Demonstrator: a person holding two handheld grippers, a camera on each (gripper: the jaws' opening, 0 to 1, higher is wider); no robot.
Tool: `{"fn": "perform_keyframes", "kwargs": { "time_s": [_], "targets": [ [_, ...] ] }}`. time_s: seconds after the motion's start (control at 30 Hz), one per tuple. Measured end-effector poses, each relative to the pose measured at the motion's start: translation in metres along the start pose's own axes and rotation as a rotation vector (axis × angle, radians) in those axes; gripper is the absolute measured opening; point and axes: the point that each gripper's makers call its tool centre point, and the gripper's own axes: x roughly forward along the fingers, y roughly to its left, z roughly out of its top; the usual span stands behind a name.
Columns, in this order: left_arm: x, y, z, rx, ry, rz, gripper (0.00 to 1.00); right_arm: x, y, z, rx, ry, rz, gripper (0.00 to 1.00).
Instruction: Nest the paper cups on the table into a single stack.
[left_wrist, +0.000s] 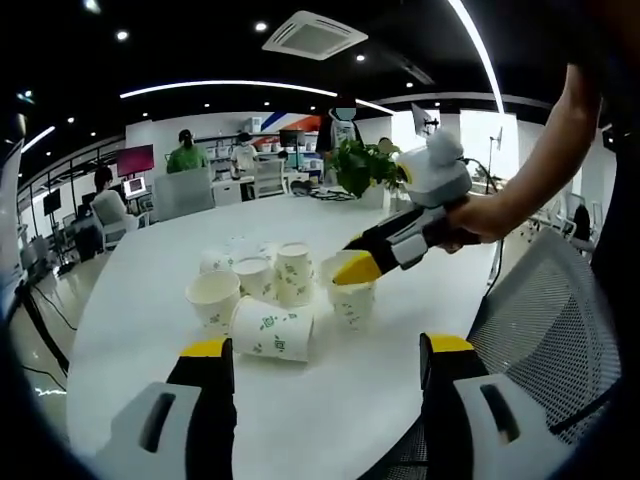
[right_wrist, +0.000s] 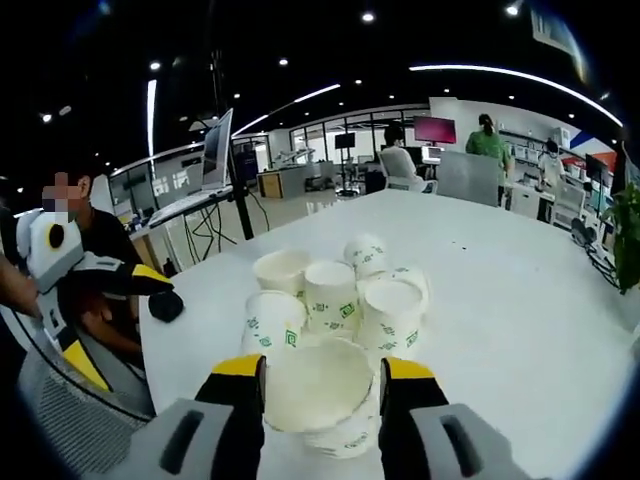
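White paper cups (left_wrist: 262, 292) with green print crowd the middle of a round white table (left_wrist: 400, 400) in an open-plan office. In the right gripper view, low centre, the right gripper (right_wrist: 322, 385) has its yellow-tipped jaws on either side of one upright cup (right_wrist: 318, 395), apparently gripping it just below the rim. The left gripper (left_wrist: 325, 350) hangs released at the bottom of its own view, jaws wide apart above bare tabletop.

To nest well, the held cup probably needs lifting straight, centring over another upright cup's mouth and lowering without tilt; squeezing harder could crush the thin paper.

From the left gripper view, the right gripper appears side-on at centre right, held by a person's hand (left_wrist: 480, 215), and one cup (left_wrist: 272, 333) lies toppled on its side at the cluster's near edge. From the right gripper view, the pile is seen from the opposite side, with the left gripper at the far left edge.
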Motion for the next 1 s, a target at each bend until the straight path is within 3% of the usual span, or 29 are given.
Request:
{"fn": "perform_keyframes", "kwargs": {
  "time_s": [0.2,0.57,0.67,0.77,1.0],
  "targets": [
    [0.000,0.000,-0.001,0.003,0.000,0.001,0.75,0.001,0.006,-0.008,-0.014,0.018,0.005,0.38],
    [0.000,-0.001,0.001,0.005,0.001,0.002,0.75,-0.007,0.006,-0.007,0.063,0.003,0.009,0.40],
    [0.000,-0.001,0.000,0.005,0.003,0.004,0.75,-0.010,0.007,0.005,0.107,-0.052,0.012,0.44],
    [0.000,-0.001,-0.001,0.014,0.005,0.000,0.75,-0.018,0.012,0.014,0.097,-0.060,0.019,0.50],
    [0.001,-0.002,-0.003,0.015,0.014,-0.005,0.76,-0.026,0.025,0.011,0.042,-0.058,0.056,0.62]
  ]
}}
